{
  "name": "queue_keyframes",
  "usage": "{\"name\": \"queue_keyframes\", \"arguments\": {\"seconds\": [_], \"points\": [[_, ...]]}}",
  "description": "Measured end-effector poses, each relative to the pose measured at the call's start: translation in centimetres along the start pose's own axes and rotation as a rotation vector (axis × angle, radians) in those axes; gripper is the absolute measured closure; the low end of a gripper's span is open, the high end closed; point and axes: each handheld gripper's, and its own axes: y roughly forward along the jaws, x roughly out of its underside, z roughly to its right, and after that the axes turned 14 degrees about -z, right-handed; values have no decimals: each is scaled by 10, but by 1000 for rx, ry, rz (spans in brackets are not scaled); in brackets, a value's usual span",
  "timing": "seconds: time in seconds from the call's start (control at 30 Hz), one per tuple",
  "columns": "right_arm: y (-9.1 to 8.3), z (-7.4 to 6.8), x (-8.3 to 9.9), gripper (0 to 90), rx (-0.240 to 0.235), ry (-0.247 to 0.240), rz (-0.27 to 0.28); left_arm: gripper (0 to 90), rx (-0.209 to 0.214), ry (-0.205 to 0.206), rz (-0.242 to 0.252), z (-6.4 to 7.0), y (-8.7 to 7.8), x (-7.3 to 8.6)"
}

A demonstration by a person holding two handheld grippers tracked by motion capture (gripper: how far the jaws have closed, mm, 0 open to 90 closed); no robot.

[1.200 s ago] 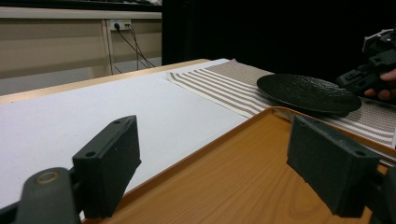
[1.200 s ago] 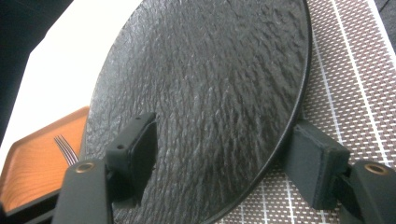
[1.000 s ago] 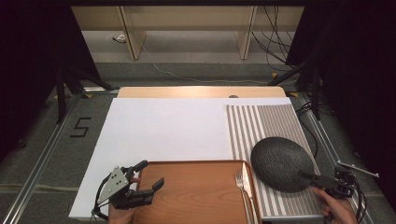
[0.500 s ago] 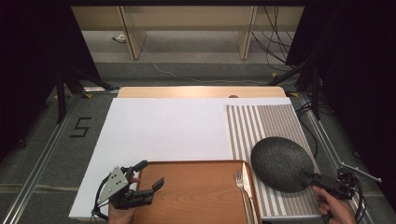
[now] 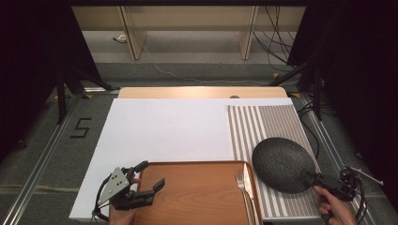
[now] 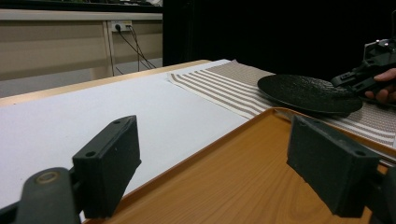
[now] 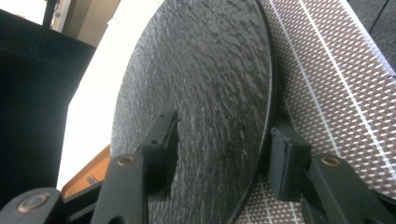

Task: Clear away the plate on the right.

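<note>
A round black textured plate (image 5: pixel 280 164) lies on the striped placemat (image 5: pixel 263 124) at the right. My right gripper (image 5: pixel 313 178) is shut on the plate's near right rim. In the right gripper view one jaw lies on the top of the plate (image 7: pixel 210 70) and the other sits under its rim, with the gripper (image 7: pixel 224 135) straddling that edge. My left gripper (image 5: pixel 152 173) stands open at the left end of the wooden tray (image 5: pixel 197 187). In the left gripper view its jaws (image 6: pixel 212 140) straddle the tray's rim (image 6: pixel 187 161) with nothing between them.
A fork (image 5: pixel 244 187) lies along the tray's right side. A white sheet (image 5: pixel 164 126) covers most of the table. Dark stands and cables (image 5: pixel 309 79) flank the table's right side, and a shelf unit (image 5: pixel 187 28) stands behind.
The right hand has shifted very slightly at the plate's rim. The plate and the left gripper stay where they were.
</note>
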Motion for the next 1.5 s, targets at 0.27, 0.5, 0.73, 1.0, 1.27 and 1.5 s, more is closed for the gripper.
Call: {"name": "queue_keyframes", "arguments": {"seconds": [0.27,0.5,0.73,1.0,1.27,1.5], "points": [[1,2,-1,530,-22,32,9,170,0,0,1,0,0,0],[3,3,-1,550,-34,53,23,171,-1,-1,0,0,0,0],[2,5,-1,655,-15,76,27,171,1,0,-4,0,1,0],[1,7,0,772,6,111,28,171,1,-2,-5,-1,1,1],[-2,9,2,831,-75,144,50,171,0,-2,-4,-1,0,1],[-5,4,3,861,-115,146,72,175,-2,1,-3,-1,0,1]]}}
